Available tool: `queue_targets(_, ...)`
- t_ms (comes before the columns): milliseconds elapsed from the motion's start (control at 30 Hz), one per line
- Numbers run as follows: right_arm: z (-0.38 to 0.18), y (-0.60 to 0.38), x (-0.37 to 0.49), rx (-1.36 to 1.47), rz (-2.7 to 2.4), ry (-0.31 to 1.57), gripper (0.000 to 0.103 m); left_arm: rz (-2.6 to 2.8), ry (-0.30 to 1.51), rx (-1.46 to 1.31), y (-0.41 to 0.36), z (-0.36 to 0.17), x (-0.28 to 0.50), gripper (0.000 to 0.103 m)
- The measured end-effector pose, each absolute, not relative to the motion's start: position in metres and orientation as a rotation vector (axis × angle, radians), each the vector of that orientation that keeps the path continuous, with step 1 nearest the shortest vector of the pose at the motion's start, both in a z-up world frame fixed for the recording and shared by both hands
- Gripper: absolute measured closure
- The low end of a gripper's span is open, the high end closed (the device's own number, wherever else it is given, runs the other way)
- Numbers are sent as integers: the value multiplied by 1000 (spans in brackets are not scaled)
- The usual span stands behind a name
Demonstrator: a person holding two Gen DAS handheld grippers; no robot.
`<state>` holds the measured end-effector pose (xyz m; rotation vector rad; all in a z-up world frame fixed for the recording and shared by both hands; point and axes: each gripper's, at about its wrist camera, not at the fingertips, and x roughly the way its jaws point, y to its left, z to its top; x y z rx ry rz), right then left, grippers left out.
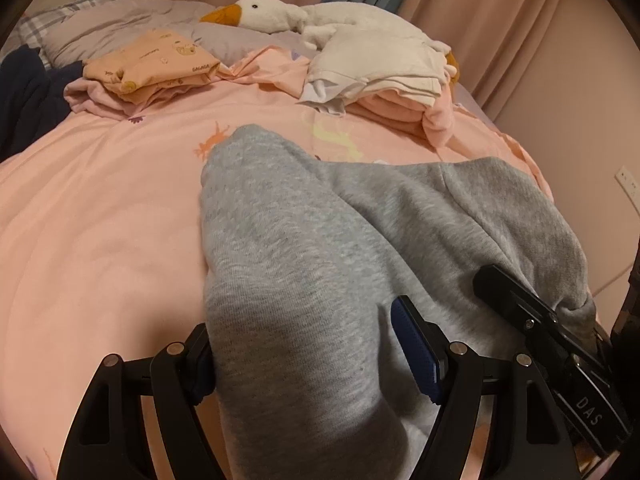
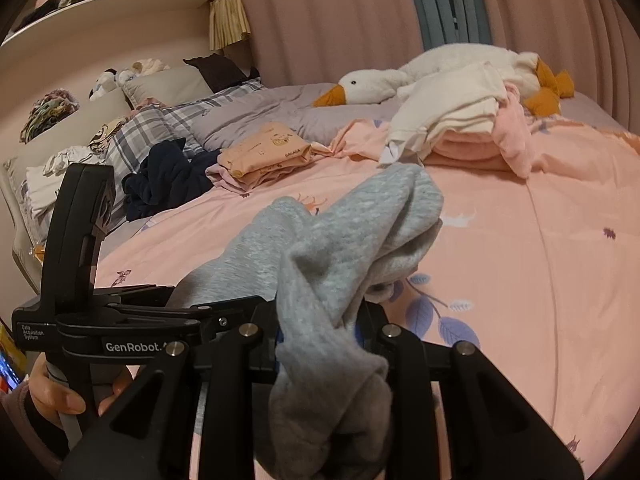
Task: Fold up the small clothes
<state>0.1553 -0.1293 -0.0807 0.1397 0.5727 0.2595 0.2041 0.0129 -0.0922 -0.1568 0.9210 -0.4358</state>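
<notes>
Left view, left to right: folded orange garment (image 1: pixel 154 65) upper left on pink bed (image 1: pixel 100 208); grey garment (image 1: pixel 304 248) centre, lifted, unfolded; folded cream pile (image 1: pixel 376 76) upper right. Left gripper (image 1: pixel 304 356) jaws clamped on grey cloth. Right gripper (image 2: pixel 320 344) jaws pinching bunched grey corner, lower centre of right view. Judgement: two piles done, grey piece barely begun. Garment type unclear; lower edge cut off.

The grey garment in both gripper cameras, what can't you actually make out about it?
- Left wrist view: the grey garment drapes over the left gripper, hiding whether the pads pinch it.
- Right wrist view: bunched cloth covers the right gripper fingertips.
- Both views: its lower end runs off the bottom edge, so its type is unclear.
</notes>
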Motion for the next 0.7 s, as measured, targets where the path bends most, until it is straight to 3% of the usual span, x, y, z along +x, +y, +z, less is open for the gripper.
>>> queue_targets(700, -100, -155, 154, 275, 221, 655, 72, -406, 941, -117, 14, -98, 196, 27)
